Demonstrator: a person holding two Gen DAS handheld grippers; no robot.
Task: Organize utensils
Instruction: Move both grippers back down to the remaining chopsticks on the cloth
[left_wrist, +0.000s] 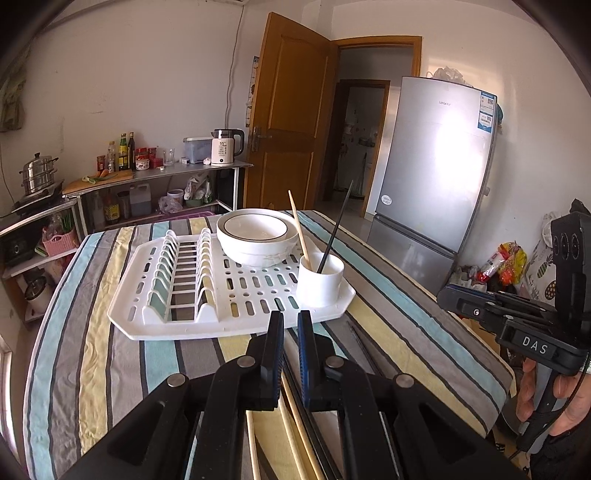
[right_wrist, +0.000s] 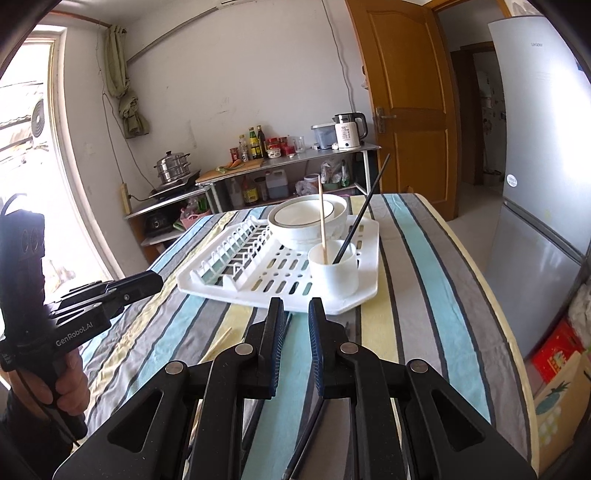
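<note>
Below, chopsticks (left_wrist: 295, 424) run hidden under my fingers. Left gripper (left_wrist: 291, 319) pressed together; right gripper (right_wrist: 297, 306) nearly shut, empty. Far cup (left_wrist: 320, 279) holds two sticks.

From where I sit, striped counter (left_wrist: 92, 350) is bare on both sides of the white rack (left_wrist: 236, 295), so there's room to pass there. On the rack, bowl (left_wrist: 256, 236) and cup (left_wrist: 320, 280) block the right half; two chopsticks (left_wrist: 300, 230) stick up out of the cup. Fridge (left_wrist: 436, 162) stands near the counter's right edge.
</note>
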